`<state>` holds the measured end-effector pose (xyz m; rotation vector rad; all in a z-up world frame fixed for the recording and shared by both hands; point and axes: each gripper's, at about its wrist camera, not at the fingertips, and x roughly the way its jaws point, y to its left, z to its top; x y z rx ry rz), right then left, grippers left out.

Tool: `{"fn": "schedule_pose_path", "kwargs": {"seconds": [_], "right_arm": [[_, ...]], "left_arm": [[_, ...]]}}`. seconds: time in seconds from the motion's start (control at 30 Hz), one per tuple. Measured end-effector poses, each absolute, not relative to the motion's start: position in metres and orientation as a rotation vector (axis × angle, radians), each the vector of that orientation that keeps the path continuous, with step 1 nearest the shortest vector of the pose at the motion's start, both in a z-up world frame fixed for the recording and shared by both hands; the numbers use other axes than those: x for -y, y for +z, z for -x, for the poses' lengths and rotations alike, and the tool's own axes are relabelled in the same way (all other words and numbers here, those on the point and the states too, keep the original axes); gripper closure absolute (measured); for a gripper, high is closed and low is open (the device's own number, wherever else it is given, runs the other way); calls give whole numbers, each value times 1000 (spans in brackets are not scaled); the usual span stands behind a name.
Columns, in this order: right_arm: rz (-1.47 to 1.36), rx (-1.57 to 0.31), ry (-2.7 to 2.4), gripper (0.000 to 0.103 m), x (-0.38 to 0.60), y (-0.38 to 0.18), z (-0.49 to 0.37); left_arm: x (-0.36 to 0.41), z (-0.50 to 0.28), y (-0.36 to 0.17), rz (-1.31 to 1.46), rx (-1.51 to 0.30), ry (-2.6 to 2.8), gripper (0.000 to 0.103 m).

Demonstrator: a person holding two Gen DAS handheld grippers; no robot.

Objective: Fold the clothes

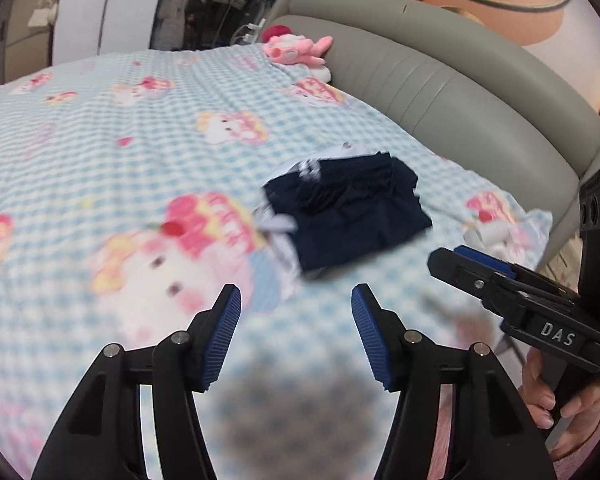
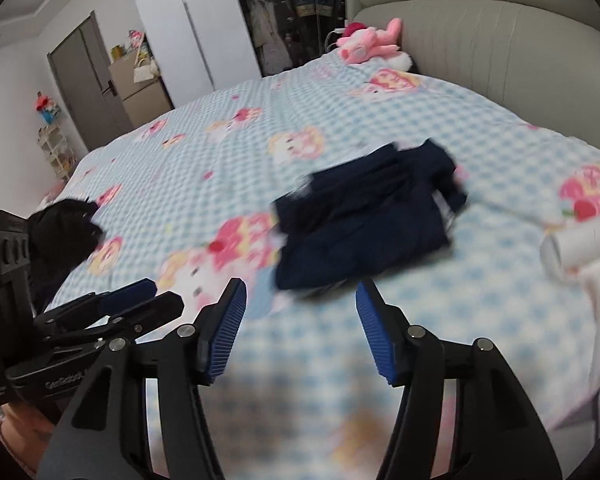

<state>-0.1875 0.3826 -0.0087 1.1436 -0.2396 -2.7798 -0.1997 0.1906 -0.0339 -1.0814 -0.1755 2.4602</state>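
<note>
A folded navy garment [image 1: 348,216] with white trim lies on the blue checked bedsheet [image 1: 140,128], just beyond both grippers. My left gripper [image 1: 296,300] is open, its blue pads apart over bare sheet, with the garment a short way past the fingertips. My right gripper [image 2: 300,292] is also open and holds nothing; the near edge of the navy garment [image 2: 364,220] lies just beyond its tips. Each gripper shows in the other's view: the right gripper [image 1: 452,256] at the right, the left gripper [image 2: 152,300] at the lower left. Both views are blurred.
A black garment [image 2: 64,232] lies on the sheet at the left. A white roll [image 2: 580,244] rests near the right edge of the bed. A pink plush toy [image 2: 368,44] sits against the grey padded headboard [image 2: 500,40]. A hand [image 1: 548,400] grips the right handle.
</note>
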Motion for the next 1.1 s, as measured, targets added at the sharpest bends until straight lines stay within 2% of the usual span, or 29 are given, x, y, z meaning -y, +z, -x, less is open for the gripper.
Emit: {"fn": "schedule_pose_path", "kwargs": {"seconds": [0.07,0.2,0.3,0.53,0.63,0.83,1.1], "right_arm": [[-1134,204,-2768,40,-356,-11,167],[-1153,176,-2726,41,-310,-23,142],[-1172,185,-2690,40,-282,-30,128],[-1157,70,-2627,38,-216,-27,106],[-1150,35,-2603,33,-192,-25,100],[-1145,-12,-2585,31,-157,-20,94],[-1108,-39,-2619,24,-140,-3,90]], "left_arm": [[-170,177,-34,1088,158,2491,34],[-130,142,-34,1117,101,2592,33],[-98,121,-31,1128,135,2646,33],[-35,81,-27,1171,167,2766,33],[-15,68,-26,1186,167,2829,31],[17,60,-18,1190,198,2913,29],[28,49,-1,1144,148,2999,24]]}}
